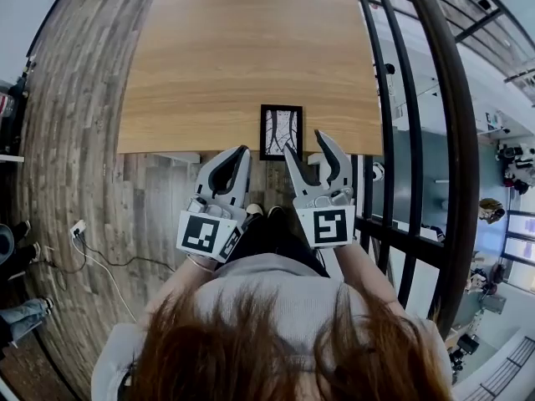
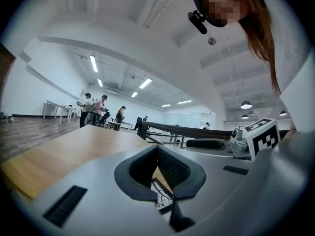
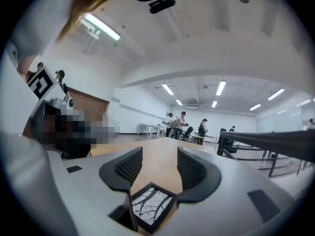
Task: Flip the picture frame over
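A small black picture frame (image 1: 280,131) lies picture side up at the near edge of the wooden table (image 1: 234,48), its print showing dark branches on white. My left gripper (image 1: 244,150) hovers just off the table's front edge, to the left of the frame, with its jaws closed and nothing between them. My right gripper (image 1: 305,143) is open, its fingertips just right of the frame's near corner. In the right gripper view the frame (image 3: 150,205) sits low, below the spread jaws of the gripper (image 3: 160,154). In the left gripper view a sliver of the frame (image 2: 160,198) shows under the closed gripper (image 2: 157,149).
A black metal railing (image 1: 401,98) runs along the table's right side, close to my right gripper. A white cable (image 1: 92,257) lies on the plank floor at the left. Several people stand at far tables (image 3: 184,124).
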Available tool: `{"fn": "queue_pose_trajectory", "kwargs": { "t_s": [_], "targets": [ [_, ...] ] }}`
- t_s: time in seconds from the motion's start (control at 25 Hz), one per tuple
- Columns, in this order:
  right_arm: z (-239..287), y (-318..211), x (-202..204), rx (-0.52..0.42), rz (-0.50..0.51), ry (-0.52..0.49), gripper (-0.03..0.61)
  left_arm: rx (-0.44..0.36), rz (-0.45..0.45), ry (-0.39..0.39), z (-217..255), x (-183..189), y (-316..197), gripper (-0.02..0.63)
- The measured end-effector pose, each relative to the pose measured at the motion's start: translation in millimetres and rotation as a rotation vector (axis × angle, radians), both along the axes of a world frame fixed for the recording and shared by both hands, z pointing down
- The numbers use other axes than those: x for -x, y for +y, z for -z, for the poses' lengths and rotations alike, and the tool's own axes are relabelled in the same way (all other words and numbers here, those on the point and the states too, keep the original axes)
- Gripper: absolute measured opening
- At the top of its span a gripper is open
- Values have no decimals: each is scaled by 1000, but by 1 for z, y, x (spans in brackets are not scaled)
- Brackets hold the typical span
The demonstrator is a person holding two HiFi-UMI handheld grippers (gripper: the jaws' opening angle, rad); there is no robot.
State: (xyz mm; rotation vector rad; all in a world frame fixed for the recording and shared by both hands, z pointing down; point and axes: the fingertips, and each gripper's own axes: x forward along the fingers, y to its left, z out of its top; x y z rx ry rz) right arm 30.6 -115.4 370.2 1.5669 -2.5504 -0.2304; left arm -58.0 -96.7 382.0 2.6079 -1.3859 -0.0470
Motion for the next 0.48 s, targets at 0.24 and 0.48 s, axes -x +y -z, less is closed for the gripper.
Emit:
{"fn": "queue_pose_trajectory", "kwargs": {
  "t_s": [0.24, 0.48],
  "targets": [
    [24, 6, 3, 15, -33, -164, 154, -39, -8, 35, 16, -9, -5, 6],
    [23, 11, -3, 89, -33, -232, 17, -57, -35, 51, 28, -21, -4, 6]
  ]
}}
